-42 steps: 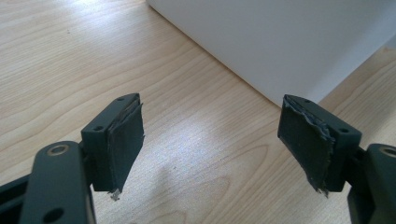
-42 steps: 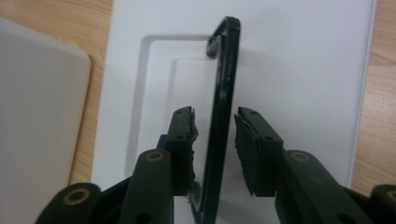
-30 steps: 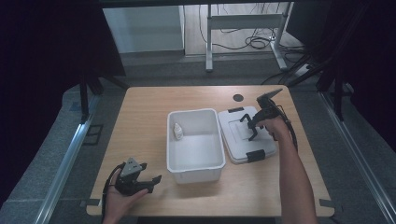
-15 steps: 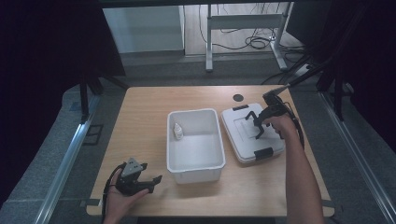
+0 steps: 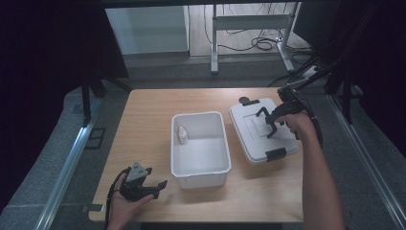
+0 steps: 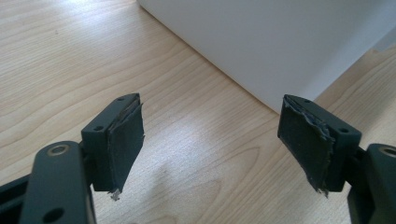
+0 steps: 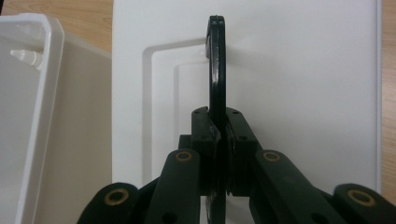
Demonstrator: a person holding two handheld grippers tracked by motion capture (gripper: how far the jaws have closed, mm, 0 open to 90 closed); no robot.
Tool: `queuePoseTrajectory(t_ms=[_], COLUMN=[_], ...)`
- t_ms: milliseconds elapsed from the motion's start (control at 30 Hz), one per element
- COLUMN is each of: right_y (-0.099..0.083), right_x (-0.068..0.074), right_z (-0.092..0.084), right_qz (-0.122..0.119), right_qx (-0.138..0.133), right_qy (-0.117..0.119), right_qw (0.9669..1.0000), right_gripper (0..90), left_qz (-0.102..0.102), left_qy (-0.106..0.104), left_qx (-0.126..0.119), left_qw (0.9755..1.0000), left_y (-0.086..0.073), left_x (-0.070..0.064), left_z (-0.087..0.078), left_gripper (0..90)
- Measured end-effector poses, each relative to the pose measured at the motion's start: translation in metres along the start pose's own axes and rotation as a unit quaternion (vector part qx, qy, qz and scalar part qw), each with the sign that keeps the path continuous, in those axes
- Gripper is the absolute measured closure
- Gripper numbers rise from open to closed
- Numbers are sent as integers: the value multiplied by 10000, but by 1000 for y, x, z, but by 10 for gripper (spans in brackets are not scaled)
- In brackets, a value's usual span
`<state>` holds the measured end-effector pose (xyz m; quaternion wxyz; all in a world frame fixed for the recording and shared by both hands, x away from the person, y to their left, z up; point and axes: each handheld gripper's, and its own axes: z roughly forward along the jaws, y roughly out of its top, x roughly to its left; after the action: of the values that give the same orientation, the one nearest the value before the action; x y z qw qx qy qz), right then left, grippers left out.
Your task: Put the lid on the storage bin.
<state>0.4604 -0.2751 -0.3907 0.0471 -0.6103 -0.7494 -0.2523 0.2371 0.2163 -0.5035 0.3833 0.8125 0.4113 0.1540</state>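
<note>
On the wooden tabletop (image 5: 143,124), the right gripper (image 5: 270,125) (jaws pinching the black handle (image 7: 216,70)) risks tilting the white lid (image 5: 261,129) so it slips, while the left gripper (image 5: 152,186) rests with jaws spread.

White rectangular lid (image 5: 262,132) with a black handle (image 7: 216,70) standing upright and black end clips, tilted, near the desk's (image 5: 143,124) right edge, just beside the open white bin (image 5: 200,148).

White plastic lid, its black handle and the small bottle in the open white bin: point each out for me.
white plastic lid (image 5: 249,139), high view, flat top near its left edge
black handle (image 7: 217,70), right gripper view, upper arc
small bottle (image 5: 182,135), high view, body
</note>
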Motion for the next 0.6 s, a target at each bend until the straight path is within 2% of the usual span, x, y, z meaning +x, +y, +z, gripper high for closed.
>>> queuePoseTrajectory(t_ms=[267, 600], right_y=[-4, -3], right_x=[3, 12], right_z=[-22, -30], right_qz=[-15, -112], right_qx=[-124, -104], right_qy=[-14, -11], right_qw=[9999, 9999], right_gripper=[852, 852], left_qz=[12, 2], left_qy=[4, 33], left_qx=[2, -17], left_qw=[10000, 10000], left_y=[0, 0], left_x=[-1, -1], left_z=[1, 0], left_gripper=[229, 230])
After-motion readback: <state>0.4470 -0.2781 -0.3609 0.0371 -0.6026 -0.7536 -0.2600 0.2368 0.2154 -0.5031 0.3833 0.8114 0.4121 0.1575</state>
